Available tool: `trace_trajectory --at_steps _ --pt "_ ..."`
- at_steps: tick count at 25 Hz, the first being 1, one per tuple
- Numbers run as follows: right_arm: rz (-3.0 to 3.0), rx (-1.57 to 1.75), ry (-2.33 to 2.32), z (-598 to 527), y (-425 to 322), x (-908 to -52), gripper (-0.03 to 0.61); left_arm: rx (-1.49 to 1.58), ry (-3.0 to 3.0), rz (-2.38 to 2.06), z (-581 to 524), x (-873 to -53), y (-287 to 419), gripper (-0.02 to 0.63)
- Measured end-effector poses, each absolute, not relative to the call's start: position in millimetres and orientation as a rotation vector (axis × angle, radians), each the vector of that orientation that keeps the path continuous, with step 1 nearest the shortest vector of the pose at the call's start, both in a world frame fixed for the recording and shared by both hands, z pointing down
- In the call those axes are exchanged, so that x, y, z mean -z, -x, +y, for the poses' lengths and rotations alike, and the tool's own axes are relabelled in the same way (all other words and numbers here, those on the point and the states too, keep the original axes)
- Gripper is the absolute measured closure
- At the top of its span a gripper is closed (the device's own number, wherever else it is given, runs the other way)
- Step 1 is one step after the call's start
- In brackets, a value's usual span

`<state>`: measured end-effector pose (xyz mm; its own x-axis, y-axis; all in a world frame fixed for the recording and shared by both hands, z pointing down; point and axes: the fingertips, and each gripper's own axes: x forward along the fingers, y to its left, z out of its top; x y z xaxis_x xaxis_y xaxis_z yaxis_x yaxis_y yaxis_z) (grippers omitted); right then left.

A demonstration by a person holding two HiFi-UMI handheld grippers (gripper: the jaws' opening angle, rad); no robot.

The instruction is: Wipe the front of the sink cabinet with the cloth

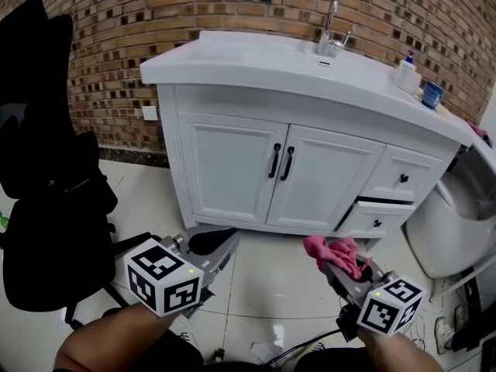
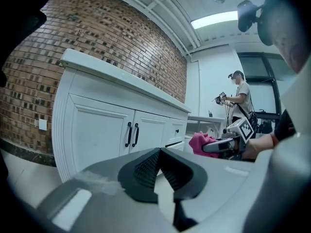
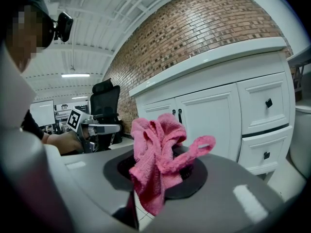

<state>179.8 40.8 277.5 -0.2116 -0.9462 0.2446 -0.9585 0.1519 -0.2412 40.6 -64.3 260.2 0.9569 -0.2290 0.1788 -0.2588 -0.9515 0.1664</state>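
**Cloth in grip, cabinet front not yet touched**

The pink cloth (image 3: 154, 152) is pinched in the right hand-held gripper (image 1: 335, 263) and bunches up above its jaws. It hangs in the air, apart from the white sink cabinet (image 1: 232, 169) and facing the lower drawers. Wiping does not look begun, so the whole front is still to do. The left hand-held gripper (image 2: 158, 152) is pressed together and empty.

Bg: brown brick wall (image 1: 194, 6), glossy white tile floor (image 1: 271, 277), black office chair (image 1: 46, 169) at L, fluorescent ceiling light (image 2: 218, 19) lit overhead.
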Motion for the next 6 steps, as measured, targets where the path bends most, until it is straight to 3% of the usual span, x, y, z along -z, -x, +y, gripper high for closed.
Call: trace_trajectory --at_steps 6 --pt "-2.358 -0.521 -1.945 37.1 -179.8 -279.2 0.469 -0.231 -2.926 -0.360 -63.5 -260.2 -40.6 0.611"
